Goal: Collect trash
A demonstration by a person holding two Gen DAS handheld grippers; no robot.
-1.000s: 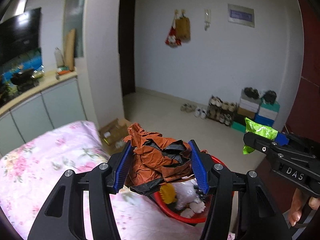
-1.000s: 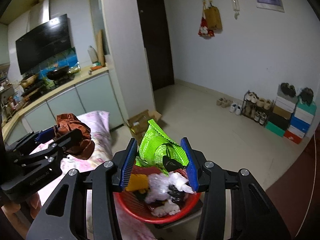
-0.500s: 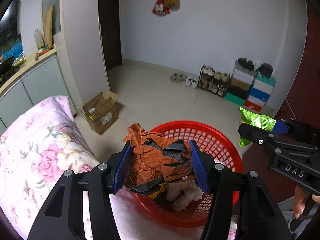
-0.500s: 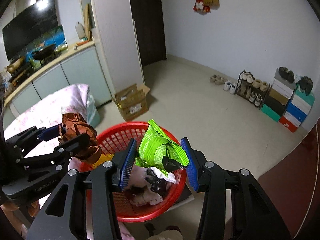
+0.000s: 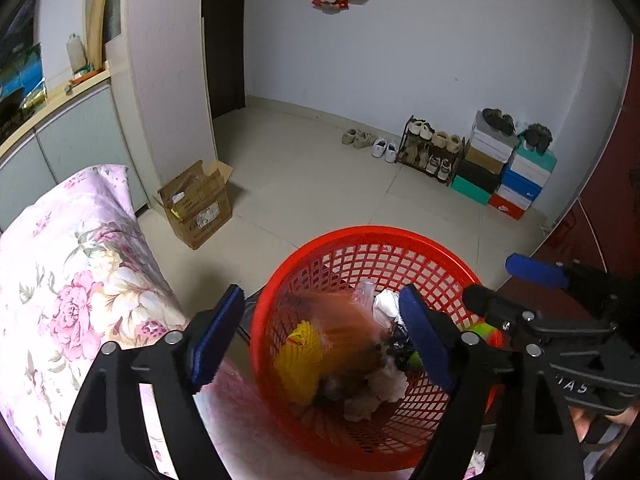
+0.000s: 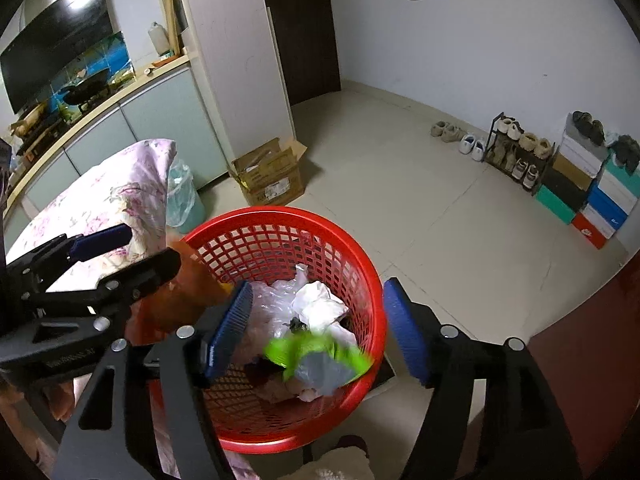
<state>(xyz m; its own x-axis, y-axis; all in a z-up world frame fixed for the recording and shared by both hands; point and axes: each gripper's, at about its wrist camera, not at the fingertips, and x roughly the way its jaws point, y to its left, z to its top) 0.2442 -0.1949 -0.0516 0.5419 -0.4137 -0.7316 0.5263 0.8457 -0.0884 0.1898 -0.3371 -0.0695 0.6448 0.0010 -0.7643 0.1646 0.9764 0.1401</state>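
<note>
both grippers over red basket, jaws opening, trash dropping in

left gripper (image 5: 322, 334) jaws opening, pads clear of the brown wrapper (image 5: 344, 328), which is a motion-blurred smear between them inside the red basket (image 5: 372, 236), probably mid-fall. right gripper (image 6: 316, 326) jaws opening too, nothing pinched; green wrapper (image 6: 316, 354) blurred below and between its pads, low in the basket on the near right side. already in the basket: yellow piece (image 5: 298, 360) at left, clear plastic (image 6: 276, 296) and white crumpled paper (image 6: 320, 300) toward the middle. basket sits on the floor just right of the floral bedding (image 5: 76, 280). cardboard box (image 5: 196, 204) farther left on the floor, shoe rack (image 5: 432, 152) and stacked shoe boxes (image 5: 504, 168) against the far wall.
</note>
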